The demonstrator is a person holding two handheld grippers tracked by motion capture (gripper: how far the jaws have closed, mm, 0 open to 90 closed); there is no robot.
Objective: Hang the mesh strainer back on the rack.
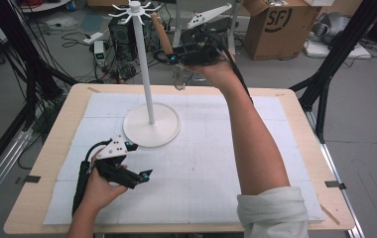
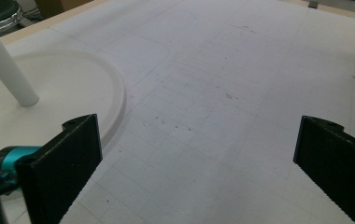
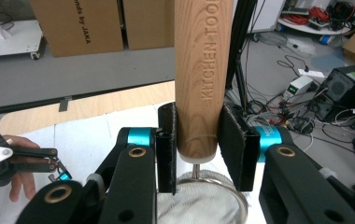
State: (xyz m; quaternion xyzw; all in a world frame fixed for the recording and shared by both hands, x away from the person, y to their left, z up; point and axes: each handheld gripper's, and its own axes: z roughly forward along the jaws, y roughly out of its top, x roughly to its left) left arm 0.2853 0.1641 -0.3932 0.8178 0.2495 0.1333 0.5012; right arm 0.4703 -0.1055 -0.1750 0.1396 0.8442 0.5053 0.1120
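A small mesh strainer with a wooden handle (image 3: 202,70) stamped "KITCHEN TOOL" is held up in the air. My right gripper (image 3: 198,112) is shut on the handle's lower end, with the metal mesh bowl (image 3: 208,200) just beneath the jaws. From above, the handle (image 1: 161,32) points upward and the mesh bowl (image 1: 179,79) hangs under my right gripper (image 1: 169,57), right of the white hook stand's pole (image 1: 144,64) and below its hooks (image 1: 134,7). My left gripper (image 1: 141,159) rests low over the mat, open and holding nothing (image 2: 198,126), beside the stand's round base (image 2: 49,93).
A white gridded mat (image 1: 201,163) covers the wooden table (image 1: 57,129). The stand's base (image 1: 152,124) sits at the mat's middle left. Behind the table are a cardboard box (image 1: 276,25), cables and electronics (image 1: 122,34) on the floor, and black frame legs (image 1: 335,54).
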